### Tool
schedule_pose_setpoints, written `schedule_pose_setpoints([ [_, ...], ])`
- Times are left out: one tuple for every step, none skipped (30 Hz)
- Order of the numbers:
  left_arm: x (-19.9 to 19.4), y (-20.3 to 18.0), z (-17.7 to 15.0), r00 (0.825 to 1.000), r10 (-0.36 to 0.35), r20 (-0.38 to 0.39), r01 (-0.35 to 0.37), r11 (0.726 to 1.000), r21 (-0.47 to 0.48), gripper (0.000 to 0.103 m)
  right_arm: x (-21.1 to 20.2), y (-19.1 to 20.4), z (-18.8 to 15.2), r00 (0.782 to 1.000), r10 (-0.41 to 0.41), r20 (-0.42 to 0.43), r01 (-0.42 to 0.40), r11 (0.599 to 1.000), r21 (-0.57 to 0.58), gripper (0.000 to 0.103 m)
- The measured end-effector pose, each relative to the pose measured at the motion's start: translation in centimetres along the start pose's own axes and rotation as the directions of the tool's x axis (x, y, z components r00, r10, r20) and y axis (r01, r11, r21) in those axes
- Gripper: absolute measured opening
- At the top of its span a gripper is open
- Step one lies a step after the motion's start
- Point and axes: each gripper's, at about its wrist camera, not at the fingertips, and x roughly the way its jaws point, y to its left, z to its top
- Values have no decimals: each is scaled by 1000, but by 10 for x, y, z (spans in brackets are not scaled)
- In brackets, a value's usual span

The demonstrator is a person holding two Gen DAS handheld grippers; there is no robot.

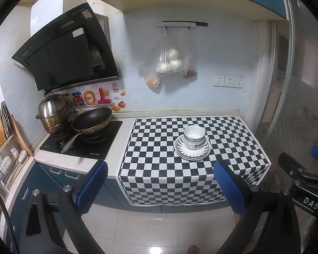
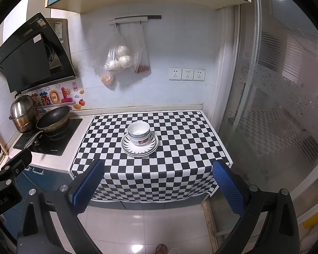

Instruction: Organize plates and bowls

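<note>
A stack of white bowls (image 1: 194,137) (image 2: 139,132) with blue rims and a flower print stands nested on a stack of plates (image 1: 181,150) (image 2: 126,147) with dark ray patterns, on the checkered cloth (image 1: 159,165) (image 2: 180,144). My left gripper (image 1: 159,182) hangs open in front of the counter edge, well short of the stack, nothing between its blue pads (image 1: 93,186). My right gripper (image 2: 156,180) is likewise open and empty, back from the counter, with the stack ahead between its fingers. The right gripper's body (image 1: 301,177) shows at the left view's right edge.
A frying pan (image 1: 91,122) (image 2: 53,119) and a steel pot (image 1: 52,112) (image 2: 23,112) sit on the stove at left. A dish rack (image 1: 4,160) stands far left. Bags (image 1: 169,63) (image 2: 118,59) hang on the wall. A glass sliding door (image 2: 275,105) bounds the right.
</note>
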Motion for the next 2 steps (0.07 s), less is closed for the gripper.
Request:
schedule_pose_setpoints([
  [0,0,1,1000,1,0,-1,1000,-1,102,0,0,0,1000,0,0,0,1000,1,103],
  [0,0,1,1000,3,0,-3,1000,-1,102,0,0,0,1000,0,0,0,1000,-1,103],
])
